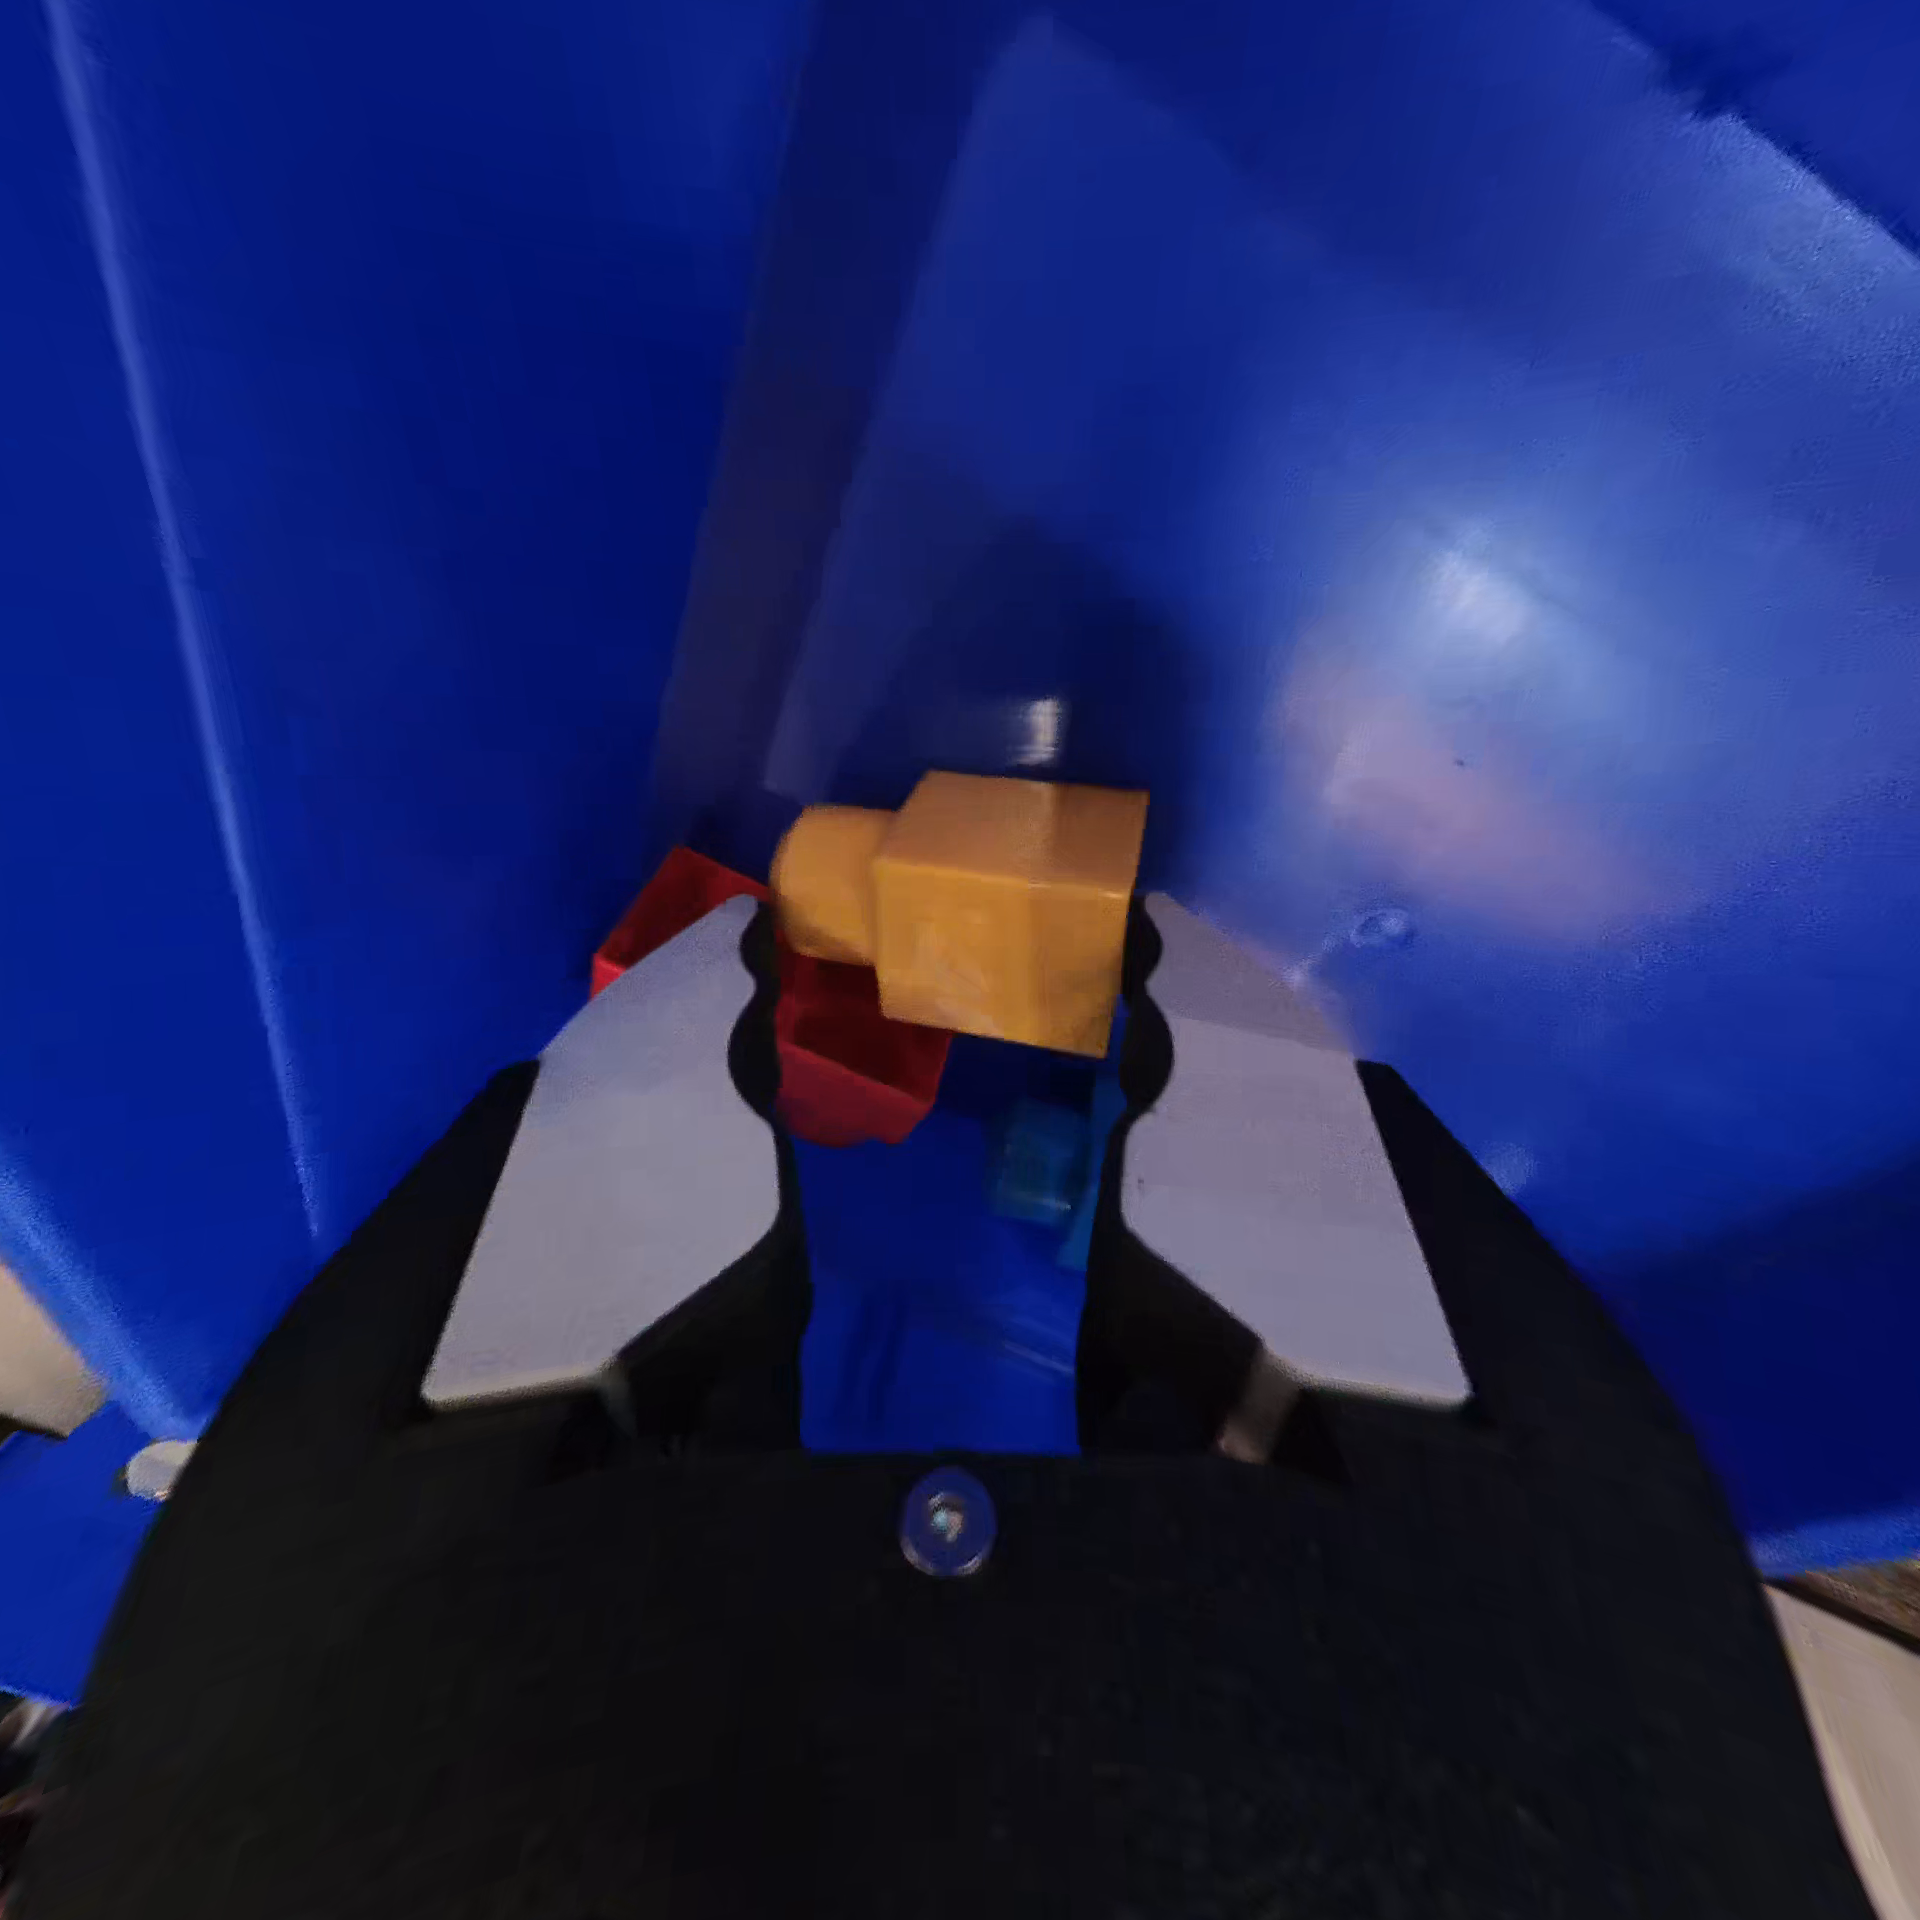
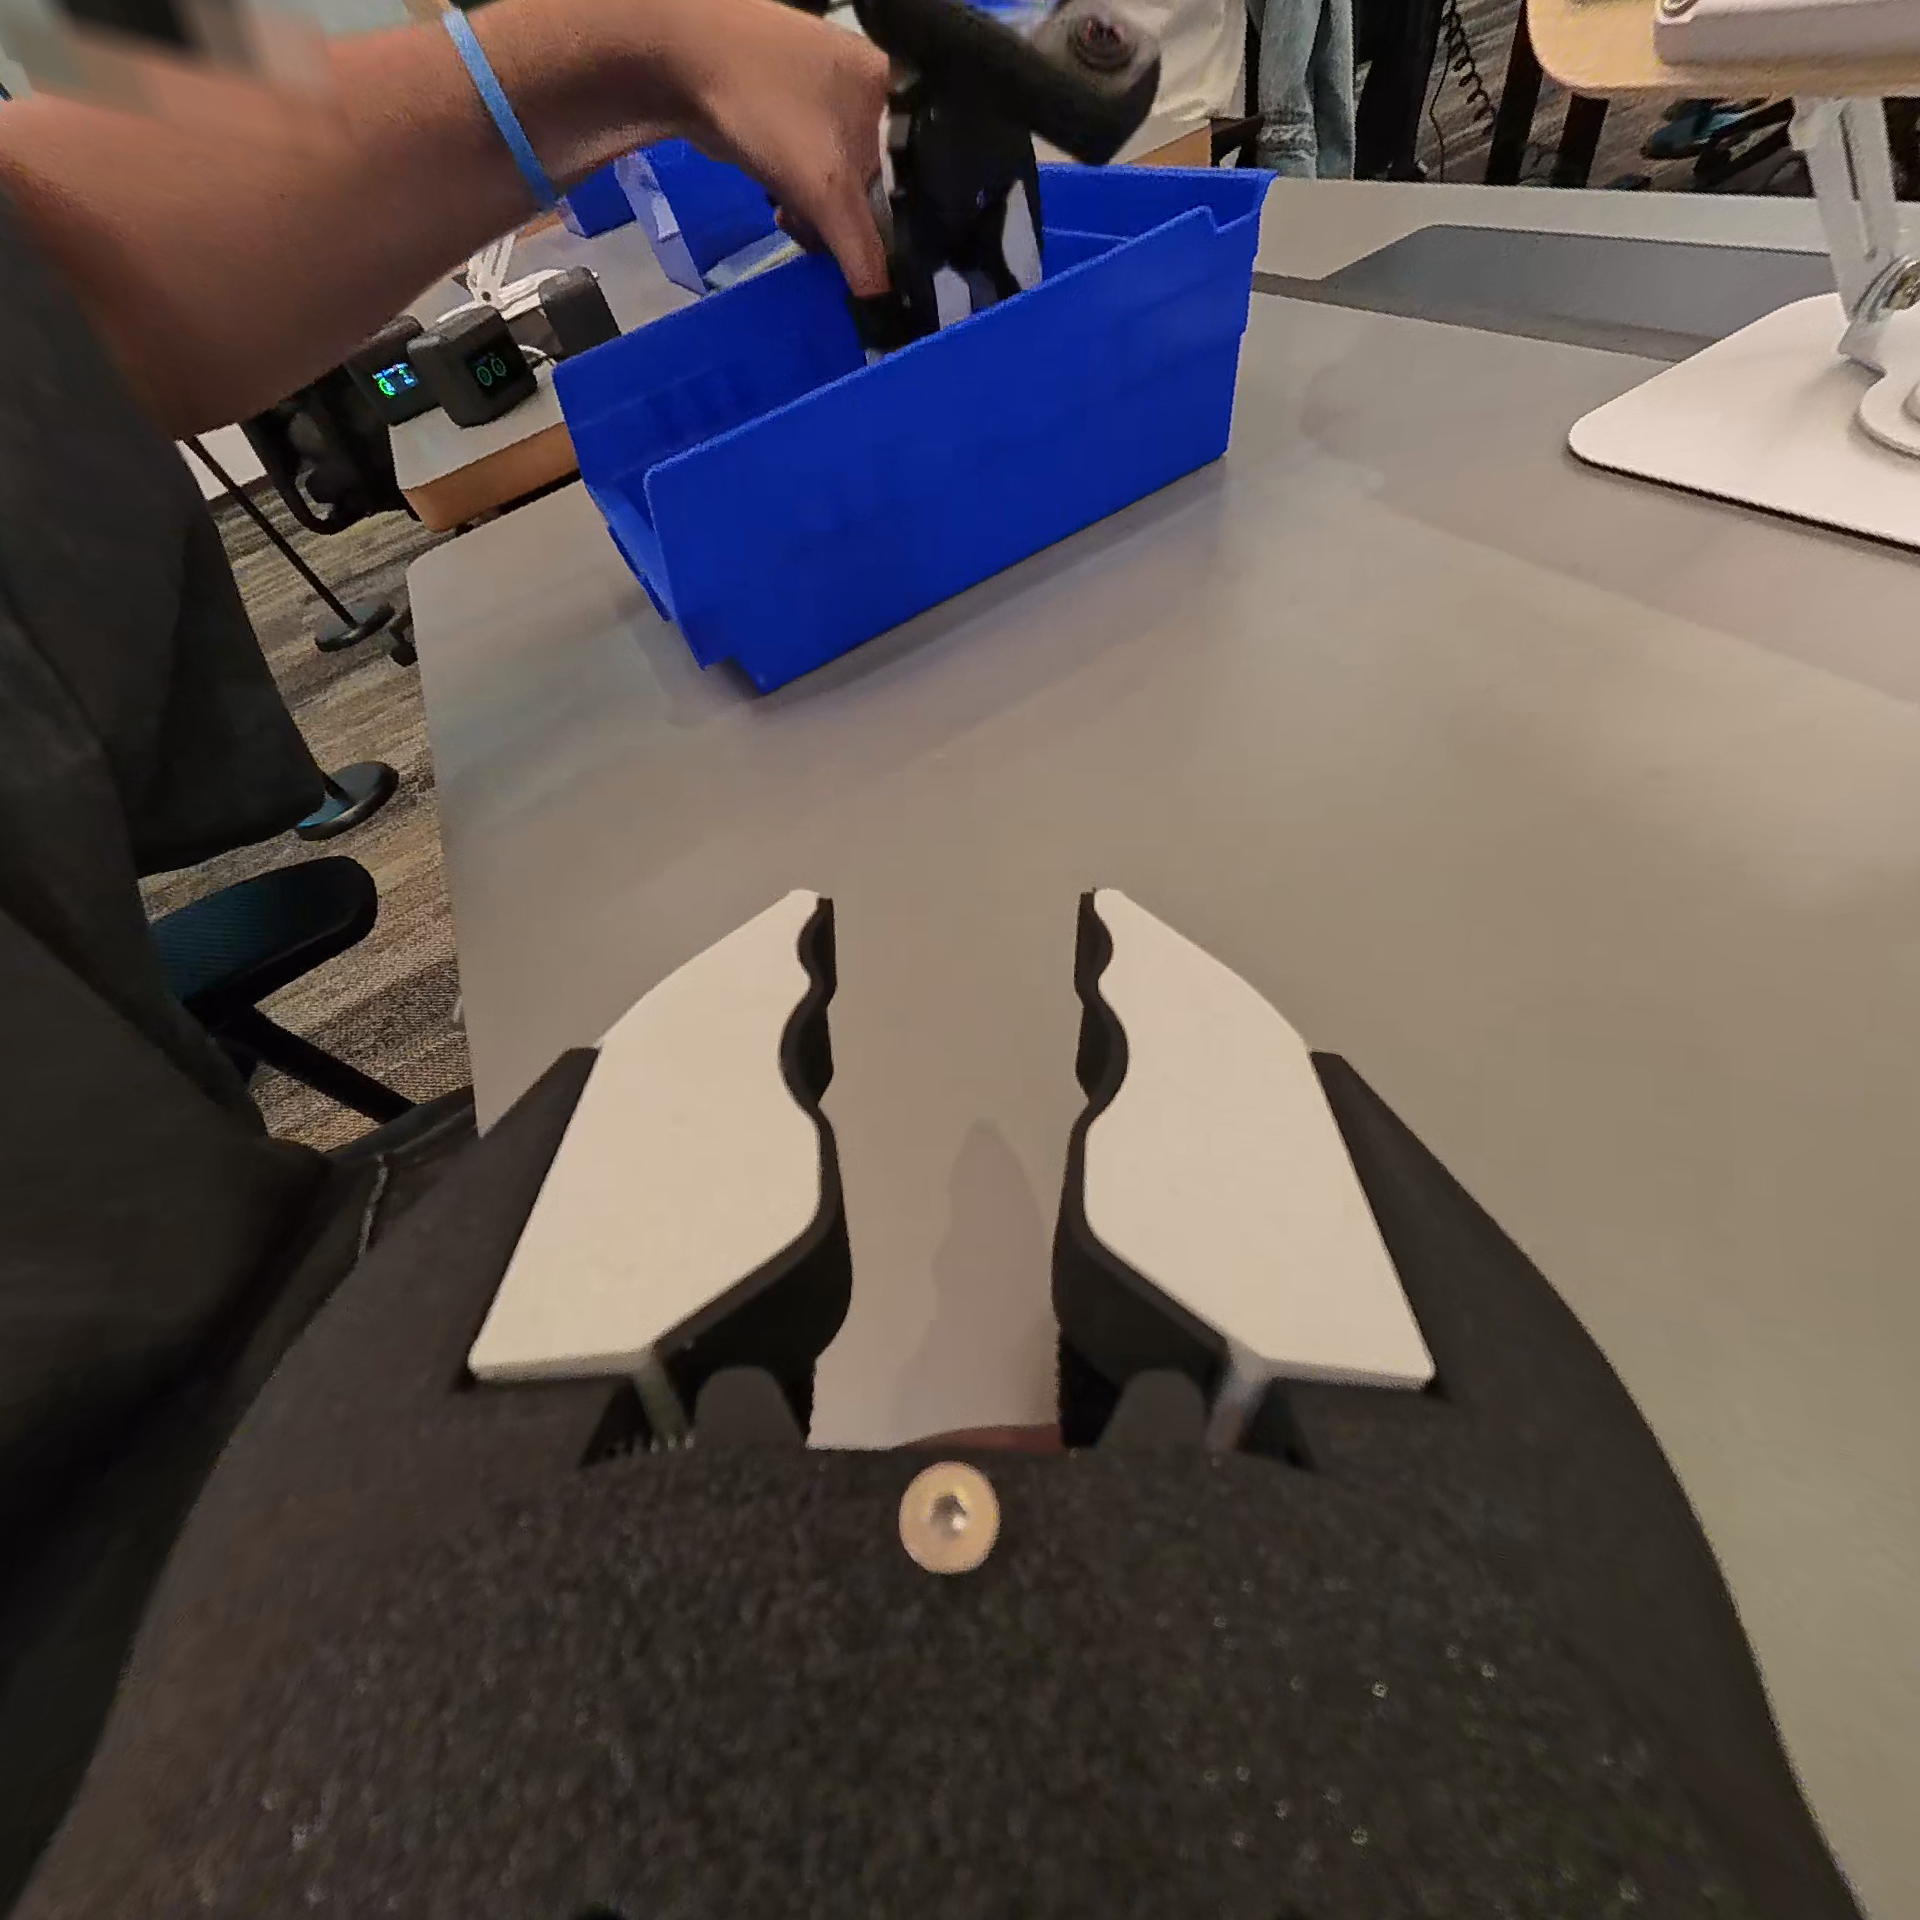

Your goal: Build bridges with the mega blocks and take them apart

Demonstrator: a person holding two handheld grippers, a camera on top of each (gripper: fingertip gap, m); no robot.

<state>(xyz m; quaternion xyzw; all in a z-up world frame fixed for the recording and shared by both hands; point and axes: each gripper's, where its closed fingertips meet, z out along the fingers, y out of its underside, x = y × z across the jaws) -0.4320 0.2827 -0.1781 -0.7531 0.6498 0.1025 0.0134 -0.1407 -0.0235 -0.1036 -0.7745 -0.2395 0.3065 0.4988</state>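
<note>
In the left wrist view, smooth glossy plastic walls of the blue bin (image 1: 416, 623) fill nearly everything, meeting at a corner where the blocks lie. The left gripper (image 1: 940, 935) points down into that corner, its 2 flat pale finger plates edged with wavy black rubber. Just beyond the left fingertip sits a red block (image 1: 852, 1070), hollow side showing, thin-walled and boxy. Over it lies the yellow block (image 1: 997, 914), a matte cube with 1 round stud sticking out to the left. It sits between the fingertips, but blur keeps me from telling whether the pads press on it or stand just off it, so the grip cannot be judged. Lower right of it, a small translucent blue block (image 1: 1039, 1164) rests on the bin floor.

In the right wrist view, a person's forearm with a thin blue wristband (image 2: 499, 104) reaches from the left, the hand (image 2: 748, 135) holding the black left tool inside the bin (image 2: 935, 499), a rectangular tub standing on the smooth grey table (image 2: 1351, 831). In the foreground the right gripper (image 2: 956, 914) hovers over bare tabletop, jaws apart and grasping nothing, its body wrapped in coarse black felt-like material. At far right stands a white stand base (image 2: 1745, 436), flat with rounded corners.
</note>
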